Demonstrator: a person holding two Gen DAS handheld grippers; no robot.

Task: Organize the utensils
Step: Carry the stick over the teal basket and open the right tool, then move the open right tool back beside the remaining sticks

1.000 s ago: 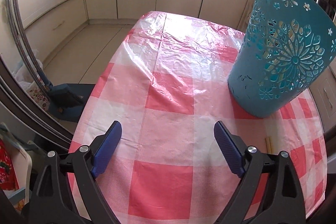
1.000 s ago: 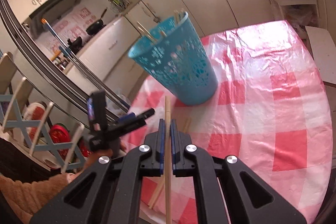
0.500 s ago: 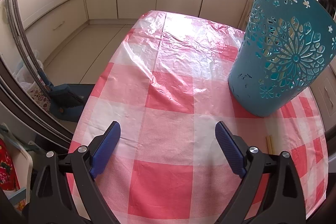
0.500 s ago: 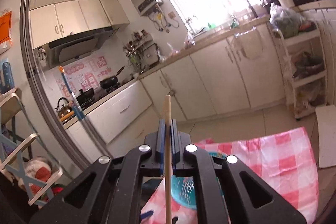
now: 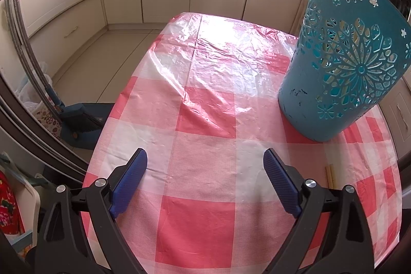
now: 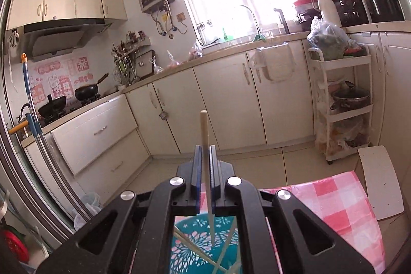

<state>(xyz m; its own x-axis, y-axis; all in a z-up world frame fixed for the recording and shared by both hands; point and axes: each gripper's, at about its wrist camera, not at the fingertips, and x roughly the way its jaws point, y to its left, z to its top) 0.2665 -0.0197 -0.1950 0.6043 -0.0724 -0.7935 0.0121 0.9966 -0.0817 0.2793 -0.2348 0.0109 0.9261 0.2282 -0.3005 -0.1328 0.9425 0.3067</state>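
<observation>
- Left wrist view: your left gripper (image 5: 205, 172) hangs over the checked tablecloth (image 5: 200, 120) with its jaws spread wide and nothing between them
- The teal cut-out basket (image 5: 341, 63) is your landmark here; it stands upright on the cloth, up and to the right of that gripper and well clear of it
- Through the basket's flower cut-outs you can make out pale sticks already inside, so part of the sorting looks done
- Two more chopsticks (image 5: 330, 175) lie loose on the cloth in front of the basket, just beside the outer side of your left gripper's right finger; only their ends show, so at least these are left to collect
- Right wrist view: your right gripper (image 6: 204, 168) is clamped tight on a single wooden chopstick (image 6: 204, 129), which stands nearly upright between the pads, its blunt end sticking up above them
- The thin lower end of that chopstick hangs over the open mouth of the teal basket (image 6: 205, 243), directly below the gripper, where several other chopsticks (image 6: 195, 247) already lean crossed inside
- Judged from this, you are at the point of dropping one stick in: it is above the basket but not yet released
- After that, the loose pair by the basket remains; whether more utensils lie out of frame you cannot tell
</observation>
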